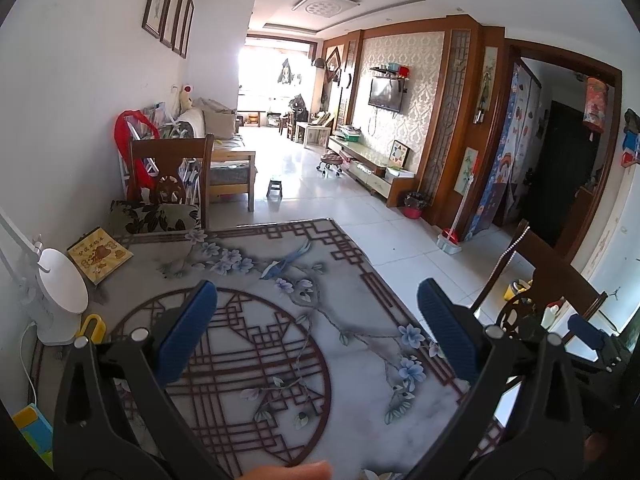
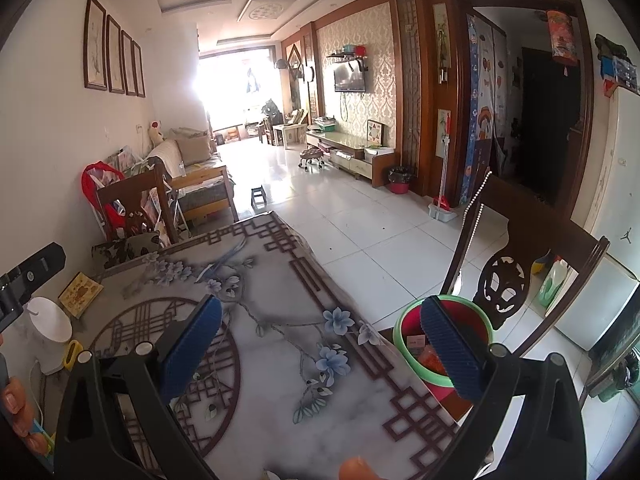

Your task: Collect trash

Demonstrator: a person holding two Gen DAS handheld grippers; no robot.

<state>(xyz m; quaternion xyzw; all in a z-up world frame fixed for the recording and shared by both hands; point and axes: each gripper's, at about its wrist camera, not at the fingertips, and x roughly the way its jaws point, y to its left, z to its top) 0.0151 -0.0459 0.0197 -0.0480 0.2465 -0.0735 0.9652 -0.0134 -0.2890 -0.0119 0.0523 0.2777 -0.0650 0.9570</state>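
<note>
A red bin with a green rim [image 2: 401, 330] stands just off the table's right edge, in front of a dark wooden chair [image 2: 505, 280]. White and orange scraps lie inside it. My right gripper [image 2: 322, 346] is open and empty; its right finger [image 2: 450, 346] overlaps the bin, its left finger hangs over the flower-patterned tablecloth [image 2: 280, 320]. Over the middle of the same cloth [image 1: 304, 344], my left gripper [image 1: 320, 332] is open with nothing between its fingers. A blue pad [image 1: 585, 333] of the right gripper shows at that view's right edge.
At the table's left side stand a white round lamp base [image 1: 64, 292], a yellow booklet [image 1: 100, 256] and a yellow clip [image 1: 94, 326]. A second chair [image 1: 172, 176] faces the far edge. A red bin with a black liner [image 1: 416, 204] sits on the tiled floor by the TV cabinet.
</note>
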